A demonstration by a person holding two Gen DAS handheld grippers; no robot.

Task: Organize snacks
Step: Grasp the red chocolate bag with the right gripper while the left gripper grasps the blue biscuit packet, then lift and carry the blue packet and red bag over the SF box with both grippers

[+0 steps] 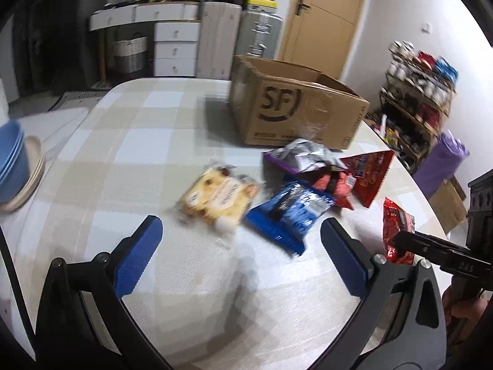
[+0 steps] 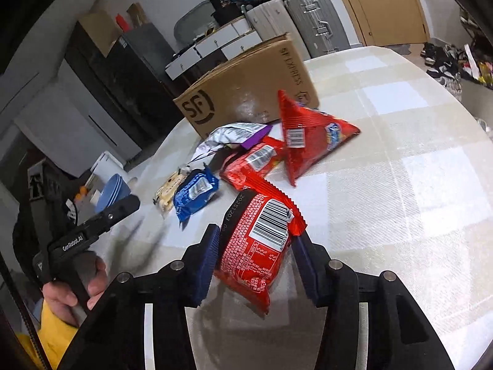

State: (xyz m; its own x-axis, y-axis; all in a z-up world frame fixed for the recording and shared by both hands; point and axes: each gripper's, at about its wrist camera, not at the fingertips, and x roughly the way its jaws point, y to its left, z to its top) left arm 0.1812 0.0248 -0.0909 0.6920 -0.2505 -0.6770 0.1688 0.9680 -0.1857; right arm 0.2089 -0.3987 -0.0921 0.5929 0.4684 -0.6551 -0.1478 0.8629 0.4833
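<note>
- My right gripper [image 2: 254, 256]: blue pads closed in on a red packet [image 2: 257, 246], one pad on each side of it, barcode face up. The pads press its sides; the packet sits nearer me than the box [image 2: 246, 89], with the whole snack pile between them.
- My left gripper [image 1: 243, 252]: fingers spread wide, nothing between the blue pads [image 1: 138, 256], only bare tablecloth. It points at the near edge of the pile, well short of the box.
- Box: open brown carton marked SF, standing on the table [image 2: 400, 185] at the far side.
- Silver bag [image 2: 228, 138]: crumpled, purple trim, lying just in front of the box.
- Red triangular bag [image 2: 308, 135]: beside the silver one, its top corner leaning up against the box front.
- Second red packet [image 2: 255, 160]: flat, in front of the silver bag, further from the box, partly under the triangular bag.
- Blue packet [image 2: 195, 192]: in front of the box, further out than the silver bag, label up.
- Yellow biscuit pack [image 1: 218, 197]: touching the blue packet on the side away from the red ones, well apart from the box.
- Blue bowls [image 1: 10, 160]: stacked on a beige plate, far to the left of the box at the table edge.
- A hand [image 2: 77, 289] in a yellow sleeve grips the left tool's handle.
</note>
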